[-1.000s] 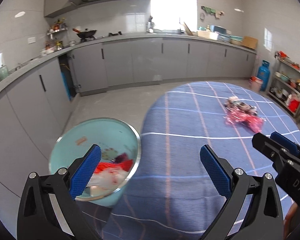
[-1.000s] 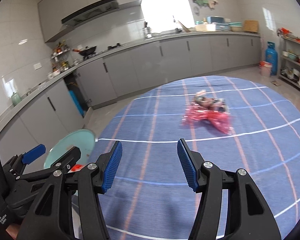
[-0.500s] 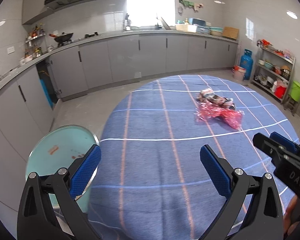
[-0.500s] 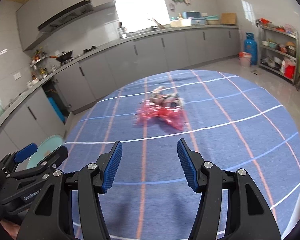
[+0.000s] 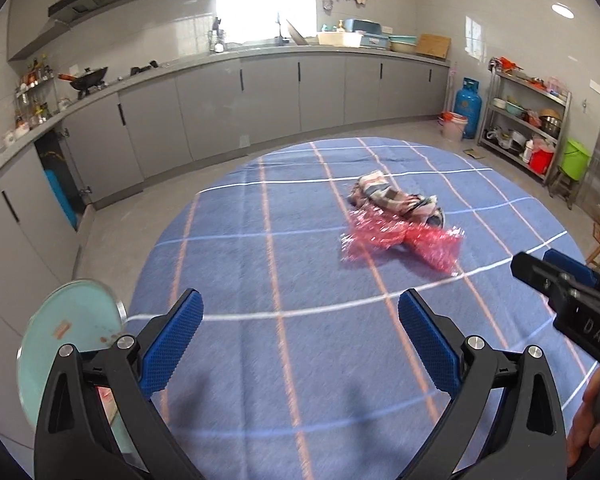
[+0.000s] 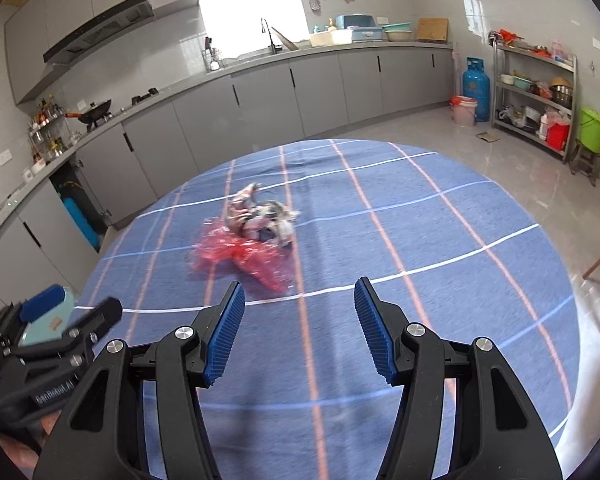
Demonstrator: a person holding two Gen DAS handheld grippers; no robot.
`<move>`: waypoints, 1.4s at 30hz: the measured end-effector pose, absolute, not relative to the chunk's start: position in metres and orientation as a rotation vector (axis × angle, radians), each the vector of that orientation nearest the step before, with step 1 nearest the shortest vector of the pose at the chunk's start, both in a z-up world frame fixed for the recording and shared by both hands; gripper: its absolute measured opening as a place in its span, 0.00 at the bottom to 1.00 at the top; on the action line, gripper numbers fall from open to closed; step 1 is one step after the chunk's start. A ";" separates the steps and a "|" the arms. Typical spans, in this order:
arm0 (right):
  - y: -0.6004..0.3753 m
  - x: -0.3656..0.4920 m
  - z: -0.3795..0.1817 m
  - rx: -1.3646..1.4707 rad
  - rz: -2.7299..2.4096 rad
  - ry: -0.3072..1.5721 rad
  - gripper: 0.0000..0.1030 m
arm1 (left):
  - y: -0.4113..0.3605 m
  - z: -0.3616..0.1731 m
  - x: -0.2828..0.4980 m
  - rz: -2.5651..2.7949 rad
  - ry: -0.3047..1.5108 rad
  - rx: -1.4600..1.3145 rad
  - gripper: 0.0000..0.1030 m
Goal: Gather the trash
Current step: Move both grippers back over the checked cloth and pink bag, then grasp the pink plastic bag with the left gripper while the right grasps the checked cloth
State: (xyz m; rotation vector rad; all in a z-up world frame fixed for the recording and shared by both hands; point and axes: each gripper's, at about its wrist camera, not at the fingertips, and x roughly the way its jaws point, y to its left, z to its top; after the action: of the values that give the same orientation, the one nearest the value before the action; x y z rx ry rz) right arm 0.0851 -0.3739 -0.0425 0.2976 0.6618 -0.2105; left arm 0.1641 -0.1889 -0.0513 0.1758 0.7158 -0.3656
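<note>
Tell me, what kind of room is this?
It looks like a home kitchen. A long counter with grey cabinets runs along the wall, a wok sits on the stove under a range hood, and a blue gas cylinder stands nearby.

1. The left wrist view looks forward and down over the round blue table (image 5: 300,360), with the red trash (image 5: 400,240) toward 1 o'clock.
2. The right wrist view faces likewise, with that trash (image 6: 244,256) toward 11 o'clock.
3. Both share the table (image 6: 420,320) and grey counters (image 5: 260,92).
</note>
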 end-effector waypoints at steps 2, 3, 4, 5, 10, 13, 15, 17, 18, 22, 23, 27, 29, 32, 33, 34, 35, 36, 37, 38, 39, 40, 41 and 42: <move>-0.382 0.090 -0.045 0.297 -0.217 0.670 0.56 | -0.196 -0.052 0.172 -0.382 0.714 0.175 0.89; -0.386 0.093 -0.046 0.299 -0.222 0.676 0.56 | -0.202 -0.052 0.177 -0.394 0.708 0.180 0.88; -0.390 0.096 -0.047 0.301 -0.225 0.678 0.56 | -0.208 -0.053 0.182 -0.402 0.703 0.185 0.88; -0.393 0.098 -0.048 0.305 -0.228 0.679 0.56 | -0.215 -0.055 0.189 -0.411 0.698 0.193 0.86; -0.408 0.109 -0.050 0.323 -0.230 0.690 0.56 | -0.241 -0.062 0.216 -0.444 0.730 0.196 0.81; -0.414 0.116 -0.050 0.323 -0.228 0.696 0.56 | -0.259 -0.066 0.229 -0.459 0.741 0.208 0.79; -0.418 0.118 -0.050 0.328 -0.233 0.696 0.56 | -0.268 -0.070 0.236 -0.474 0.765 0.203 0.74; -0.423 0.120 -0.050 0.335 -0.236 0.698 0.56 | -0.277 -0.078 0.244 -0.481 0.800 0.206 0.71; -0.424 0.121 -0.050 0.336 -0.237 0.699 0.56 | -0.280 -0.080 0.245 -0.485 0.810 0.207 0.70; -0.429 0.121 -0.051 0.338 -0.240 0.701 0.55 | -0.289 -0.093 0.246 -0.512 0.845 0.216 0.53; -0.430 0.121 -0.051 0.339 -0.239 0.701 0.55 | -0.289 -0.094 0.246 -0.515 0.844 0.216 0.50; -0.432 0.122 -0.053 0.342 -0.238 0.702 0.55 | -0.289 -0.093 0.235 -0.542 0.808 0.263 0.26; -0.433 0.122 -0.053 0.351 -0.234 0.704 0.55 | -0.286 -0.090 0.231 -0.563 0.802 0.263 0.13; -0.431 0.124 -0.051 0.357 -0.224 0.704 0.55 | -0.271 -0.083 0.222 -0.600 0.802 0.233 0.13; -0.431 0.126 -0.051 0.358 -0.219 0.705 0.55 | -0.264 -0.080 0.216 -0.611 0.792 0.224 0.13; -0.429 0.127 -0.050 0.359 -0.210 0.706 0.55 | -0.262 -0.079 0.214 -0.612 0.786 0.222 0.12; -0.428 0.129 -0.049 0.357 -0.201 0.707 0.56 | -0.257 -0.077 0.211 -0.611 0.779 0.219 0.12; -0.428 0.131 -0.048 0.353 -0.197 0.708 0.56 | -0.251 -0.074 0.207 -0.609 0.771 0.212 0.12; -0.426 0.134 -0.047 0.348 -0.193 0.709 0.56 | -0.247 -0.073 0.205 -0.609 0.769 0.205 0.12; -0.424 0.137 -0.046 0.347 -0.186 0.708 0.56 | -0.242 -0.071 0.203 -0.611 0.769 0.197 0.12; -0.423 0.138 -0.045 0.346 -0.183 0.708 0.56 | -0.237 -0.070 0.201 -0.610 0.768 0.188 0.12; -0.421 0.141 -0.044 0.344 -0.174 0.709 0.56 | -0.232 -0.069 0.199 -0.607 0.766 0.180 0.12; -0.419 0.143 -0.043 0.343 -0.167 0.709 0.56 | -0.226 -0.067 0.196 -0.603 0.762 0.170 0.12; -0.417 0.146 -0.042 0.342 -0.159 0.709 0.56 | -0.222 -0.065 0.196 -0.601 0.760 0.164 0.12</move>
State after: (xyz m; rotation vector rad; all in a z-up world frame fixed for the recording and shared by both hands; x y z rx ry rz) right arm 0.1460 -0.4174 -0.0419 0.3420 0.7090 -0.1588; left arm 0.1962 -0.2216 -0.0647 0.1642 0.7601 -0.6010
